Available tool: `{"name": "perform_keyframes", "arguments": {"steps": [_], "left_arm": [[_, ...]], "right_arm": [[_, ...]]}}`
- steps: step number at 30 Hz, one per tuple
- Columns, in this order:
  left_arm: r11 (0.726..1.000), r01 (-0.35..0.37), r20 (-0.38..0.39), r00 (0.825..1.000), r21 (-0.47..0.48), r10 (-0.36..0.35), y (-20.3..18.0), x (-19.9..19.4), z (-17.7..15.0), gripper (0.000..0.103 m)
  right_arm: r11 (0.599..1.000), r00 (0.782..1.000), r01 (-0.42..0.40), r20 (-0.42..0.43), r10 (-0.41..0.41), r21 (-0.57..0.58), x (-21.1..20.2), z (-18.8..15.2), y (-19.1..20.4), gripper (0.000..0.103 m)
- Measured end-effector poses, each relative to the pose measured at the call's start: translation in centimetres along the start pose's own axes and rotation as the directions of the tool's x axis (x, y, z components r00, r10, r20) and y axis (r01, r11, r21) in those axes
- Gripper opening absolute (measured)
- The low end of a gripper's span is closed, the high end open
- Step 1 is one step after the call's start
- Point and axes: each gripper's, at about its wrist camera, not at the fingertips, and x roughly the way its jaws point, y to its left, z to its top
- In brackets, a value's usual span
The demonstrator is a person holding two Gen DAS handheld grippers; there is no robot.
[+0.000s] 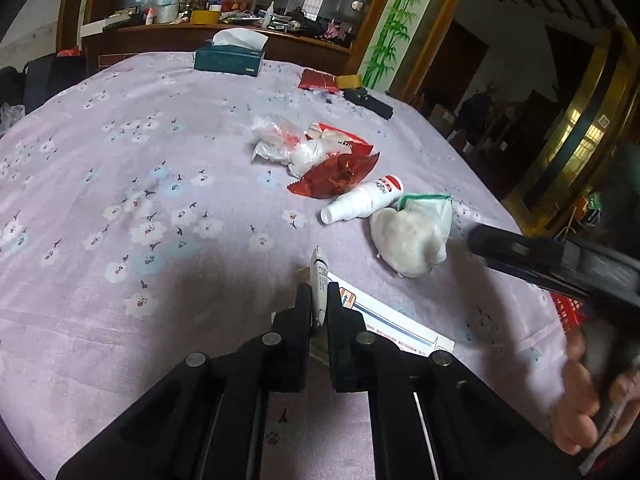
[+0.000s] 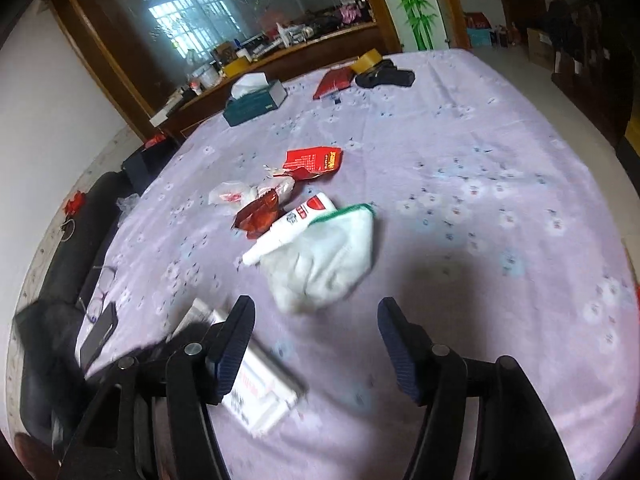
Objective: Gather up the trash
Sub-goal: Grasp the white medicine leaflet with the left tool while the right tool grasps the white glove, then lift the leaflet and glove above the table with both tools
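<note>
My left gripper (image 1: 319,300) is shut on a small white tube (image 1: 320,276), held just above a flat white box (image 1: 394,322) on the purple floral cloth (image 1: 120,160). My right gripper (image 2: 316,320) is open and empty, above the cloth just short of a crumpled white cloth with a green hem (image 2: 324,256); it also shows in the left wrist view (image 1: 412,236). Beyond lie a white spray bottle (image 2: 290,224), a dark red wrapper (image 2: 260,214), clear plastic bags (image 2: 236,194) and a torn red packet (image 2: 314,160). The right gripper's fingers (image 1: 520,256) enter the left wrist view from the right.
A tissue box (image 2: 256,100), a red packet (image 2: 334,80), a yellow tape roll (image 2: 366,60) and a black object (image 2: 386,74) lie at the far edge. A red basket (image 1: 568,312) sits off the right edge. A phone (image 2: 98,338) lies at the left edge. A cluttered wooden sideboard (image 1: 200,32) stands behind.
</note>
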Motion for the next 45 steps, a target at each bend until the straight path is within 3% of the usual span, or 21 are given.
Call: {"name": "perform_keyframes", "arguments": {"steps": [9,11,13,16,25,33,41,45], "left_arm": [[1.0,0.007,0.007,1.0,-0.019,-0.007,0.5,-0.2,0.0,0.006],[1.0,0.002,0.008,1.0,-0.007,-0.002,0.2,-0.2,0.0,0.006],[1.0,-0.007,0.011,1.0,0.002,0.007,0.0,-0.2,-0.1,0.006],[1.0,-0.009,0.022,1.0,0.008,0.009,-0.2,-0.4,-0.1,0.006],[1.0,-0.023,0.067,0.998,0.011,0.022,-0.6,-2.2,-1.1,0.006],[0.999,-0.029,0.183,0.983,0.045,0.02,-3.5,-7.2,-2.4,0.006],[0.997,-0.003,0.197,0.98,0.081,-0.013,-5.8,-8.3,-2.5,0.006],[0.995,-0.01,0.187,0.982,0.095,-0.007,-6.7,-7.9,-2.8,0.006]], "right_arm": [[0.999,0.995,0.048,-0.085,-0.046,0.02,5.9,2.1,0.8,0.069],[0.999,0.995,0.049,-0.086,-0.049,0.005,6.2,2.0,1.0,0.061],[0.999,0.996,0.046,-0.077,-0.046,-0.002,6.0,1.9,0.9,0.035],[1.0,0.998,0.023,-0.054,-0.023,0.009,5.0,1.7,0.4,0.022],[0.999,0.996,0.028,0.087,-0.024,-0.042,-2.2,-2.4,0.0,0.021],[0.996,0.977,0.059,0.209,-0.043,-0.071,-8.6,-6.8,-1.0,0.022],[0.991,0.952,0.104,0.298,-0.075,-0.083,-11.8,-8.3,-1.6,0.022],[0.992,0.951,0.103,0.3,-0.077,-0.074,-12.3,-8.6,-2.3,0.022]]}}
